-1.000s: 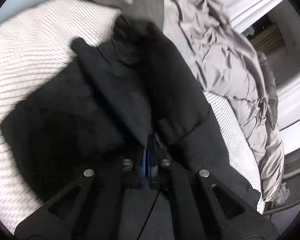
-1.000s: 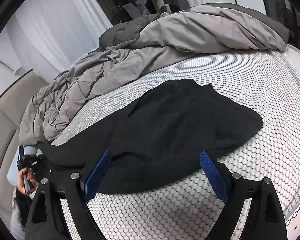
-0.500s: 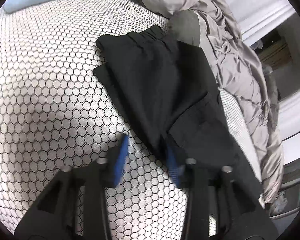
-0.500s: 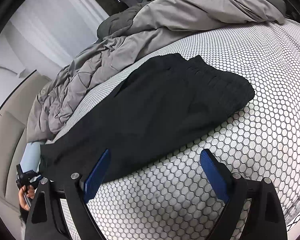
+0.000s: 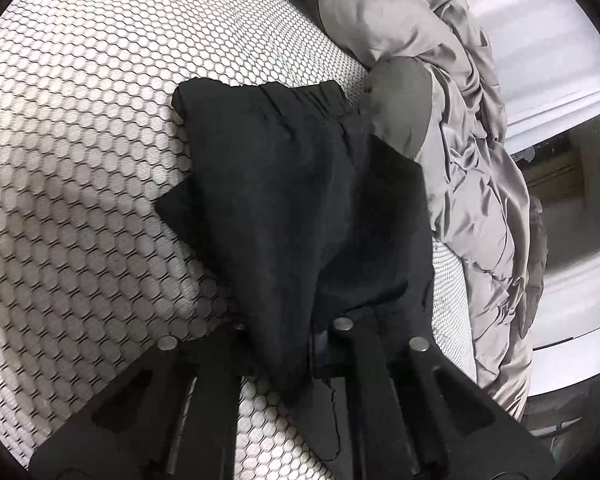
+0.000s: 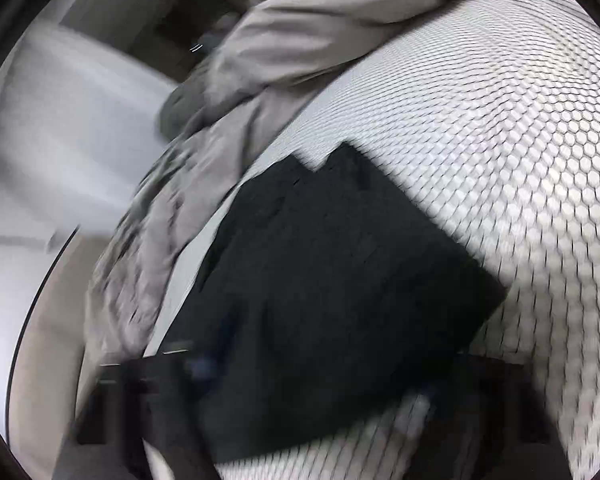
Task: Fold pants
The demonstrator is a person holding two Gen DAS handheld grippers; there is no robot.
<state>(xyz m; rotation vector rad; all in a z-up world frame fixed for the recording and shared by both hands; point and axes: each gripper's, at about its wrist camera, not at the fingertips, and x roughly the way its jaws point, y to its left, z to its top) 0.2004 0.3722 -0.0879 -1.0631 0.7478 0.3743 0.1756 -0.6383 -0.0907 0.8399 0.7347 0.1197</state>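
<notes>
The black pants [image 5: 300,200] lie folded lengthwise on the white honeycomb bedspread [image 5: 80,160], waistband at the far end. My left gripper [image 5: 288,320] is shut on the near end of the pants, and the cloth drapes over both fingers and hides the pads. In the blurred right wrist view the pants [image 6: 340,300] fill the middle. My right gripper [image 6: 320,380] is low over their near edge. Its jaws are closing with black cloth between them. The blur hides whether the pads press on the cloth.
A rumpled grey duvet [image 5: 480,160] is heaped along the right side of the bed, touching the pants near the waistband; it also shows as the grey duvet [image 6: 300,40]. Bare bedspread [image 6: 500,140] stretches away beside the pants. White walls stand beyond the bed.
My left gripper, open beside the pants' edge half a second ago, has closed on the cloth. The right gripper has dropped toward the pants and rolled, so its view tilts and blurs.
</notes>
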